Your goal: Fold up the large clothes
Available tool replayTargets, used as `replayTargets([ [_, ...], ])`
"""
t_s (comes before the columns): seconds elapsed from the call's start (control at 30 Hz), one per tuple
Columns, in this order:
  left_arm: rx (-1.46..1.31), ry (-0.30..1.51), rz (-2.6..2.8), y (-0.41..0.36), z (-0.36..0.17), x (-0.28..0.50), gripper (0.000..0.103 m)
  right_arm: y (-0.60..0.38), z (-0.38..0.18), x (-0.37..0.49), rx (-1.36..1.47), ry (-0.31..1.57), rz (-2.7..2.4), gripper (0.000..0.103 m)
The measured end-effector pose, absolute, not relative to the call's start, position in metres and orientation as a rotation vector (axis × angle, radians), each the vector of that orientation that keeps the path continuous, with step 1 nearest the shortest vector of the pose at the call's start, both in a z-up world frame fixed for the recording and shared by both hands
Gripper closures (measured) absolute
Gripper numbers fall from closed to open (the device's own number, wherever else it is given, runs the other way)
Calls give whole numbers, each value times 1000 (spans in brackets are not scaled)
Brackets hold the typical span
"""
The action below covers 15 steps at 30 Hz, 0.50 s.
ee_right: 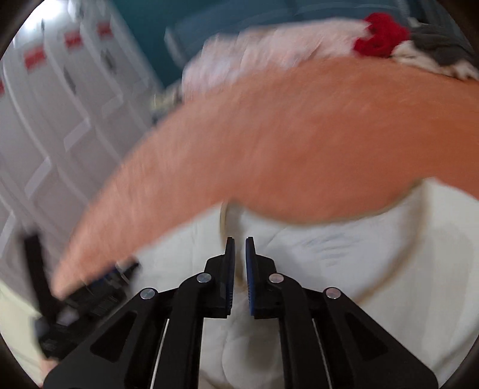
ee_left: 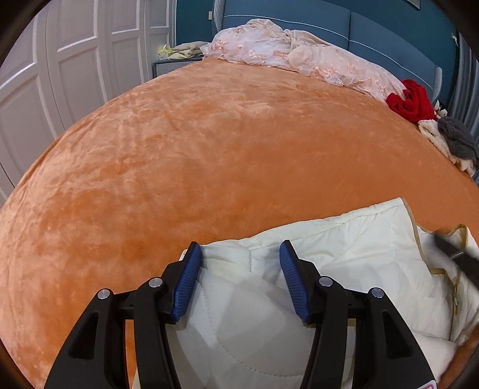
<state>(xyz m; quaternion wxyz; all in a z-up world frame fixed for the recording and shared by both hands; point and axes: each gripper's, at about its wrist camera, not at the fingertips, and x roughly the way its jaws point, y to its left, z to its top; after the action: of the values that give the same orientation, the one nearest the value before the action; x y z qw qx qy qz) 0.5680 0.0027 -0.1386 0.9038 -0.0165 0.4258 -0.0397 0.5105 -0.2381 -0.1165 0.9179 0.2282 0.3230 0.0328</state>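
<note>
A cream quilted garment [ee_left: 344, 251] with tan trim lies folded at the near edge of an orange bed cover [ee_left: 194, 149]. My left gripper [ee_left: 239, 254] is open, its blue pads apart over the garment's near left part. In the blurred right wrist view my right gripper [ee_right: 240, 248] has its jaws nearly together with a narrow gap; cream cloth [ee_right: 329, 245] lies below, and whether cloth is pinched I cannot tell. The left gripper shows blurred at the lower left of the right wrist view [ee_right: 89, 293]. The right gripper's dark edge shows in the left wrist view [ee_left: 458, 254].
A pink lace garment [ee_left: 299, 54] lies at the bed's head against a blue headboard [ee_left: 374, 27]. Red [ee_left: 410, 100], grey [ee_left: 458, 137] and cream fleece clothes are piled at the far right edge. White panelled wardrobe doors [ee_left: 60, 59] stand left. A nightstand with cloths [ee_left: 176, 57] stands beside them.
</note>
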Motion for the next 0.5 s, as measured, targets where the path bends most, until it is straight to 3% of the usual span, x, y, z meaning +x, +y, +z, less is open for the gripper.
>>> replayTargets([
  [0.13,-4,885,-51,0,-121,565,45,-292,-93,466,566,580,2,93],
  [0.23,-18,827,-123,-10,-92,548,39,-334,-86,441,592,565,-75,79],
  [0.5,-81,898,-453,-119,-61,544,29,-420,-111,403,709,616,-202,78],
])
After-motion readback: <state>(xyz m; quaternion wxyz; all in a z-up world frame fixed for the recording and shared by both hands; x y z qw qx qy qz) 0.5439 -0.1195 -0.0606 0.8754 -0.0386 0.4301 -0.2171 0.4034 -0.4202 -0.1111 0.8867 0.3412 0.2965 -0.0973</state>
